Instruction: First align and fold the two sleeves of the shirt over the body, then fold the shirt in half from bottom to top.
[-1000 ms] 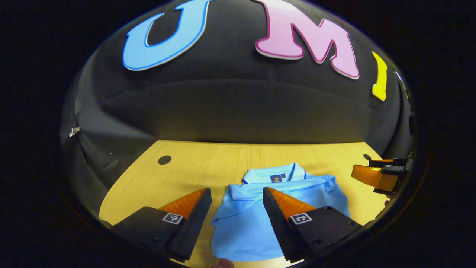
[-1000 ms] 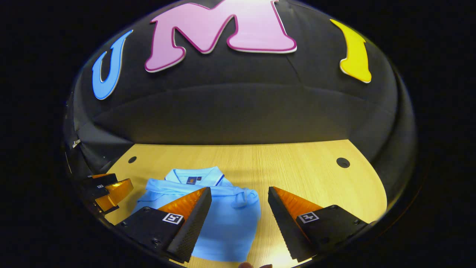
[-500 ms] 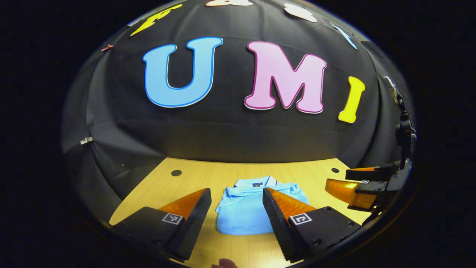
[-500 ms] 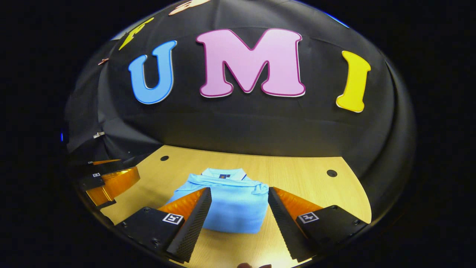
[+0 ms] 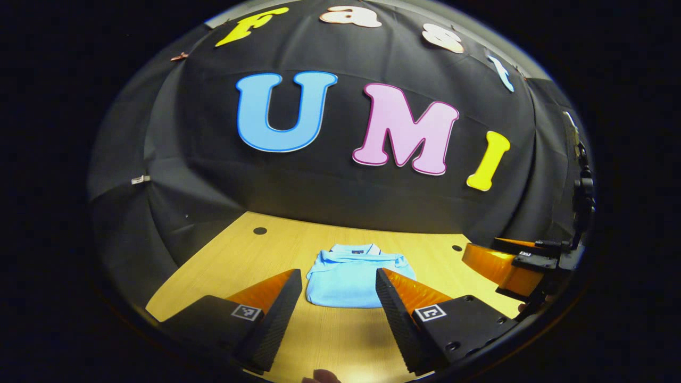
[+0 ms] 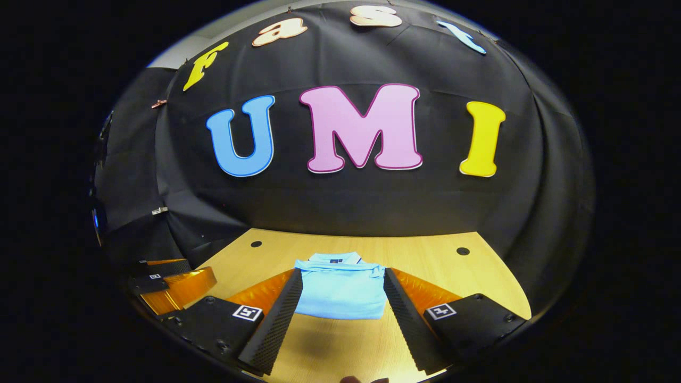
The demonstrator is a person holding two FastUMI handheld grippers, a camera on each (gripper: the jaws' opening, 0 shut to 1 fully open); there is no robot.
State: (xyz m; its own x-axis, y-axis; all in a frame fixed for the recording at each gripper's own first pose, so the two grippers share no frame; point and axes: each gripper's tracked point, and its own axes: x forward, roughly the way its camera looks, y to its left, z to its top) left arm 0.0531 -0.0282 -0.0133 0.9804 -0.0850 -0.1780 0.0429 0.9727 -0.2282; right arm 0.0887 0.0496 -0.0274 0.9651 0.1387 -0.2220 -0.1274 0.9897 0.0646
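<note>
Two views are taken in turn. In the left gripper view, the left gripper (image 5: 339, 303) is held with its fingers spread wide, nothing pinched between them. Just ahead of its fingertips, the light blue shirt (image 5: 348, 279) is seen lying flat on the wooden table (image 5: 223, 266), folded into a compact rectangle, collar at the far edge, sleeves tucked over the body. Off to the right of it, the right gripper (image 5: 511, 263) is glimpsed above the table's edge.

In the right gripper view, the right gripper (image 6: 343, 308) is likewise spread apart and clasps nothing. The shirt (image 6: 340, 290) is framed between and beyond its fingers, its near fold edge straight, collar farthest away. The left gripper (image 6: 175, 282) is caught at the lower left, apart from the shirt.
</note>
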